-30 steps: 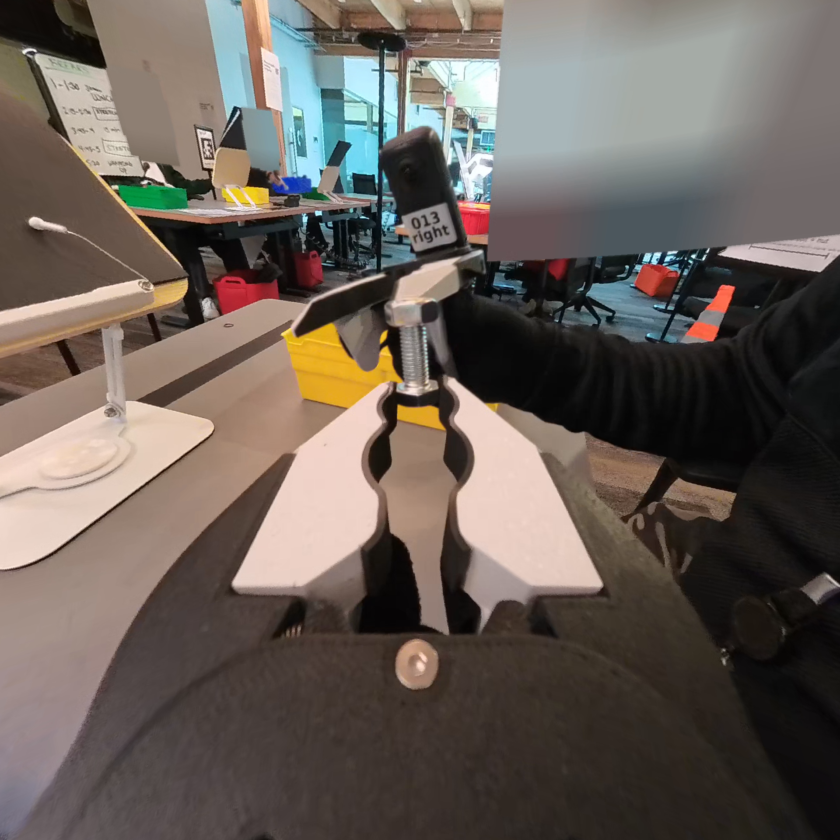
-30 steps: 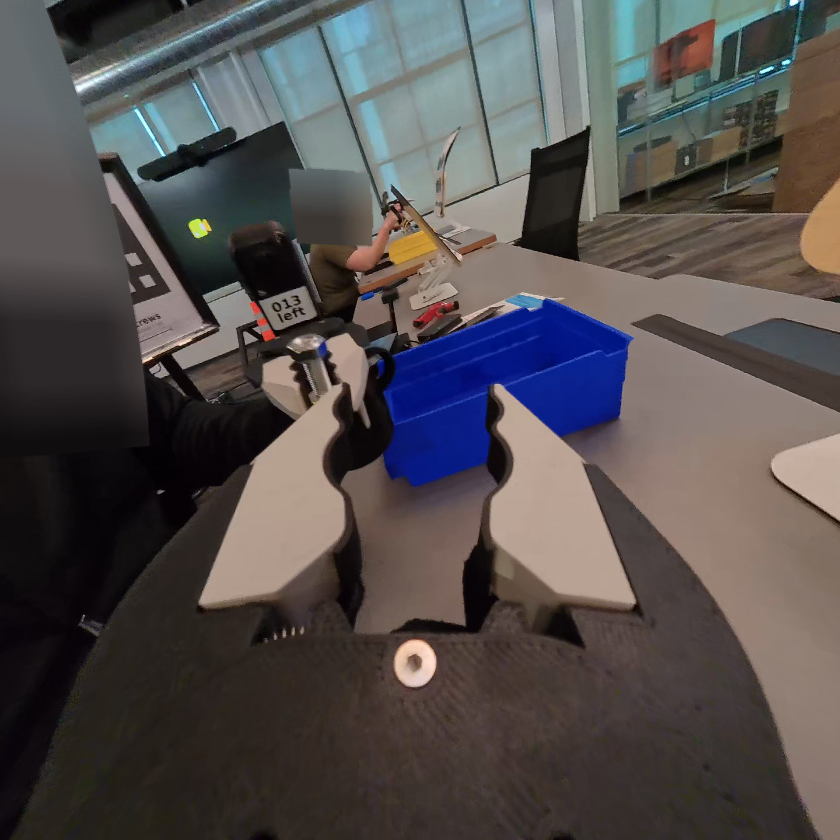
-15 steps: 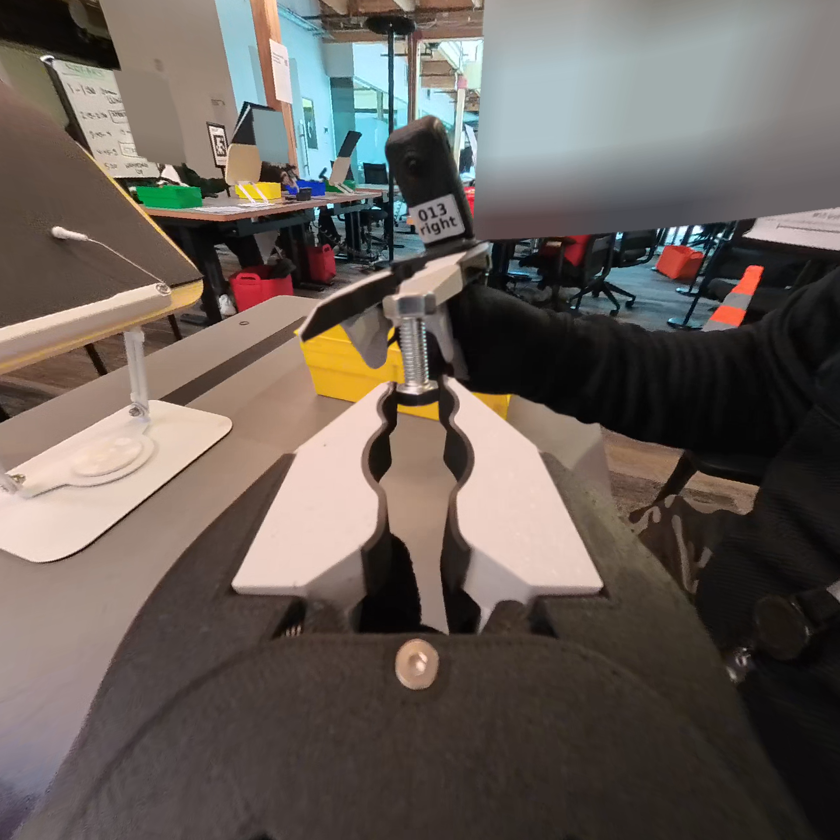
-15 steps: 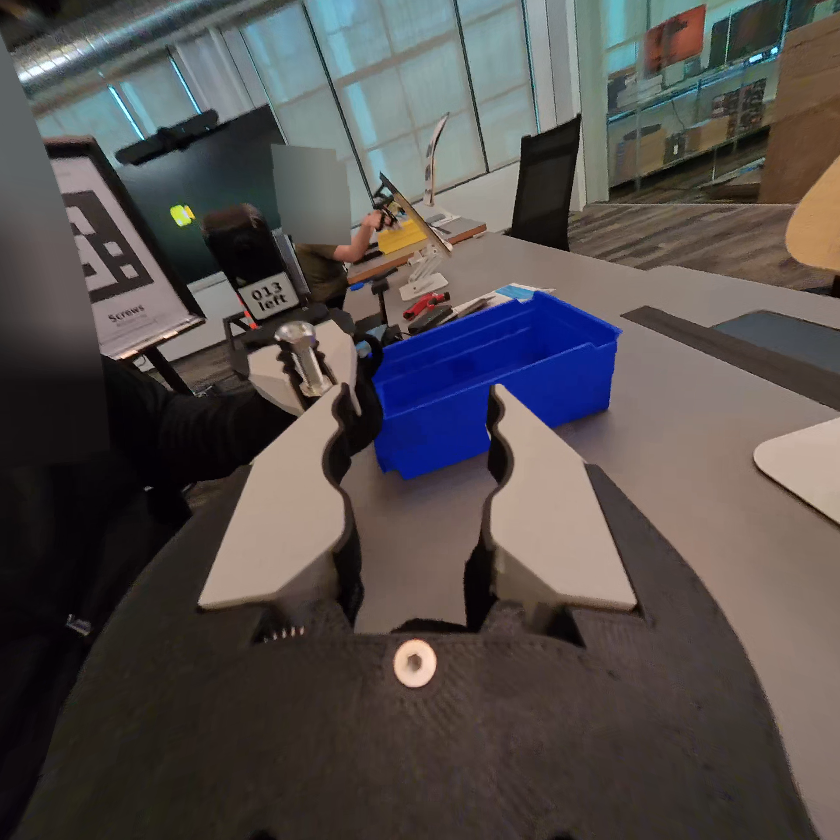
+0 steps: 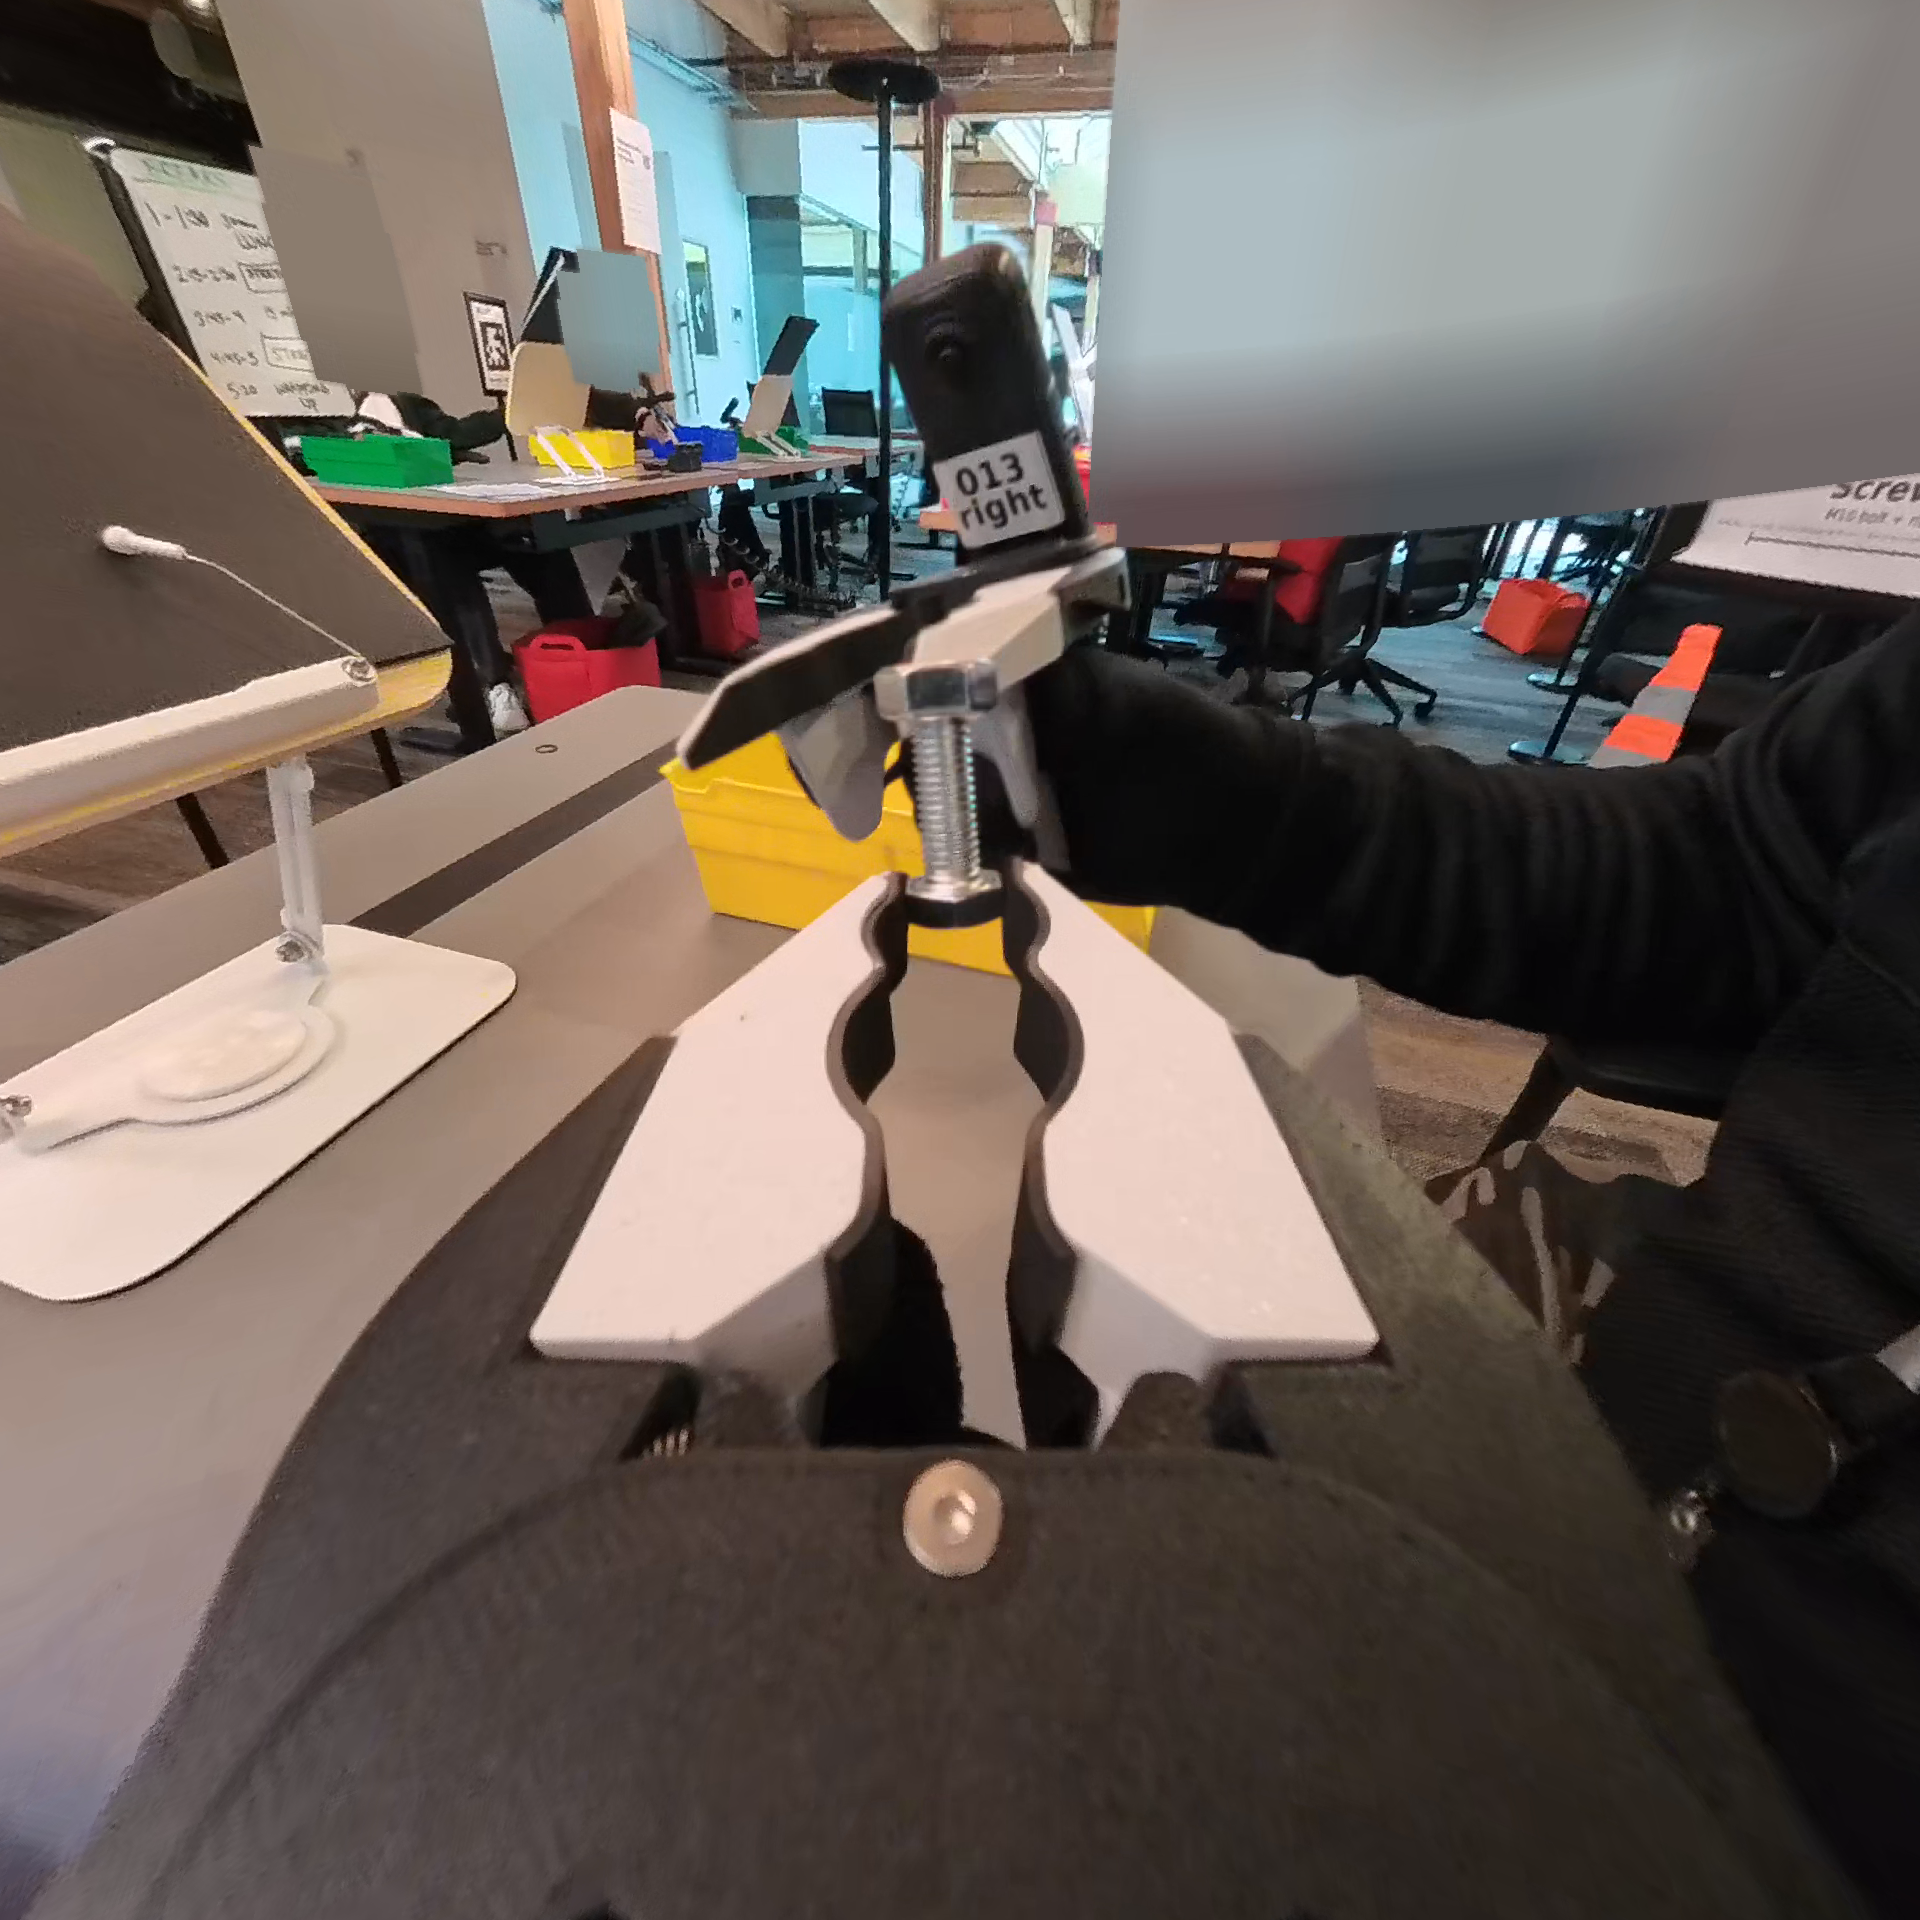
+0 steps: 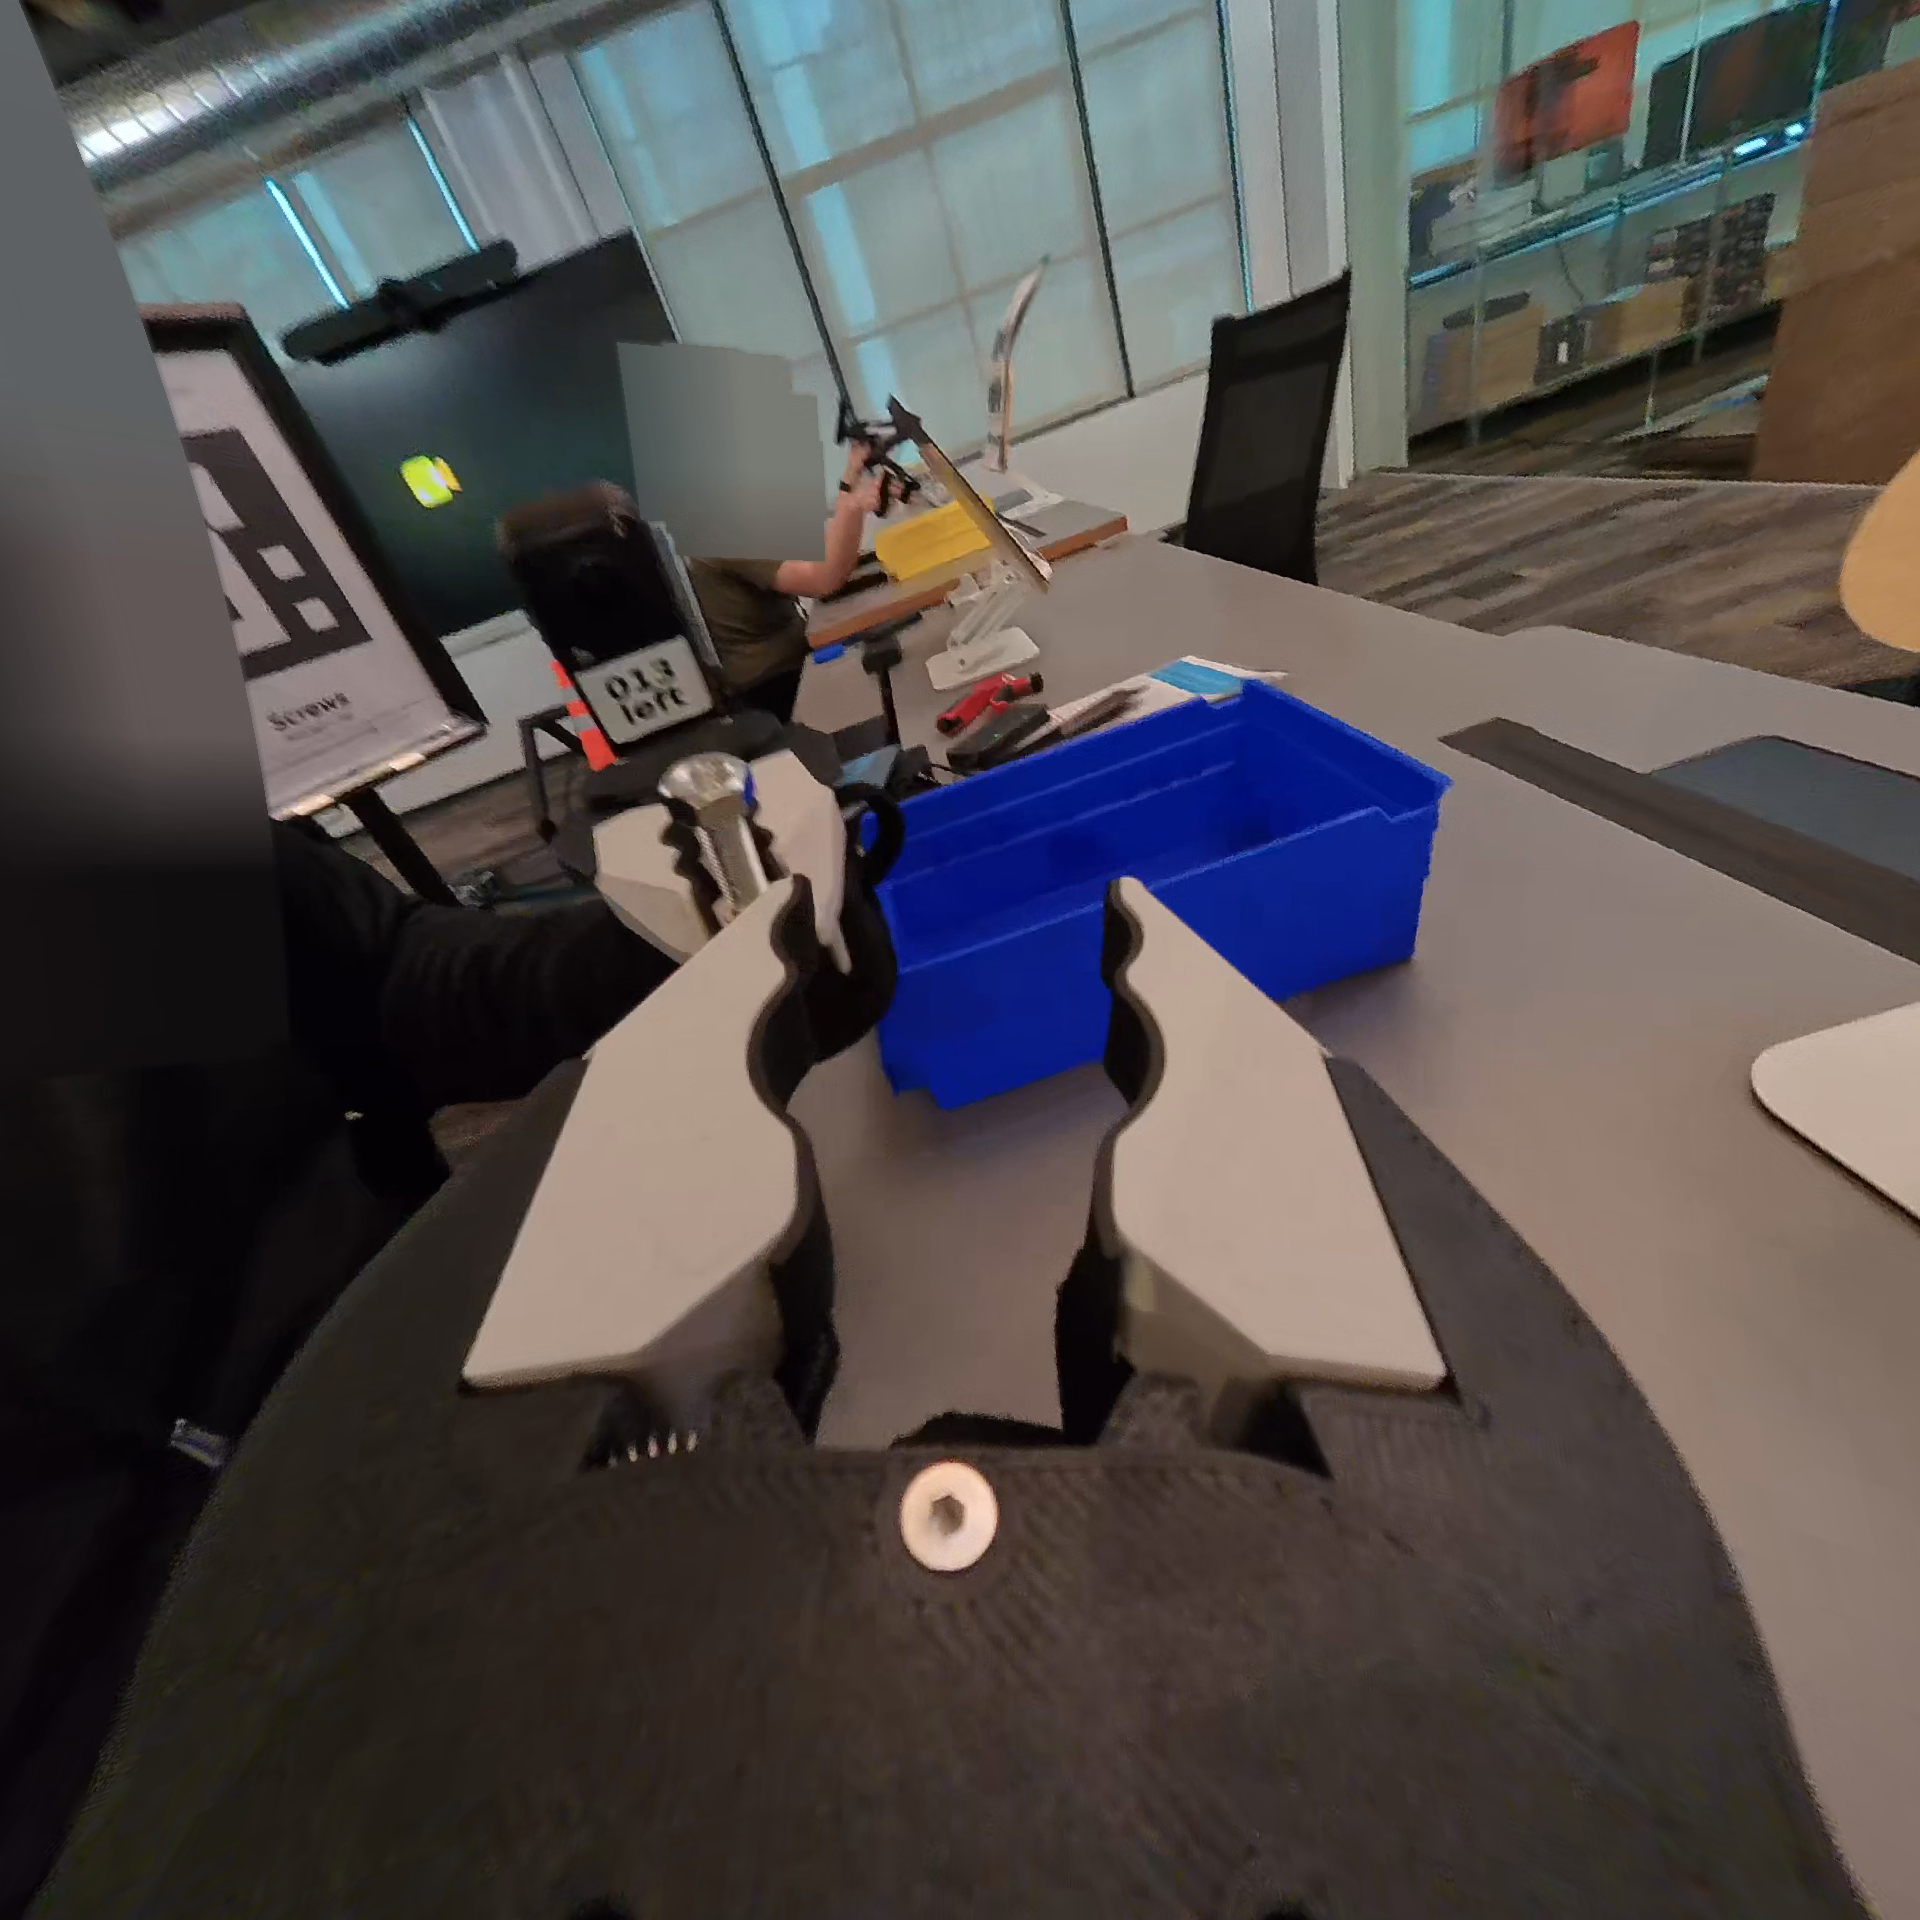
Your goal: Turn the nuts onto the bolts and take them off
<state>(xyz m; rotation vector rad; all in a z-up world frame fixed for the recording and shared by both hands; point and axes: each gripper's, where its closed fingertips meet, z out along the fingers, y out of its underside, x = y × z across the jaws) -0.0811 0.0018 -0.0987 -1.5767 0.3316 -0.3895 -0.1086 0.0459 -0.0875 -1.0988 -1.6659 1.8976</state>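
Observation:
My left gripper (image 5: 951, 904) is shut on a steel nut (image 5: 951, 885) at its fingertips. A bolt (image 5: 943, 790) stands upright out of the nut, hex head on top. In the right wrist view the bolt (image 6: 722, 842) sits between the left gripper's fingers (image 6: 623, 883). My right gripper (image 6: 951, 904) is open and empty, with its left fingertip just beside the bolt. In the left wrist view the right gripper (image 5: 831, 748) is right behind the bolt head, jaws spread.
A yellow bin (image 5: 790, 842) stands on the grey table (image 5: 582, 894) behind the bolt. A blue bin (image 6: 1143, 883) lies ahead of the right gripper, with hand tools (image 6: 987, 707) beyond it. A white stand base (image 5: 239, 1070) is at the left. A black sleeve (image 5: 1455, 831) crosses the right.
Both grippers have drifted slightly and the backgrounds have shifted a little. The left gripper stays shut on the nut with the bolt, and the right stays open beside it.

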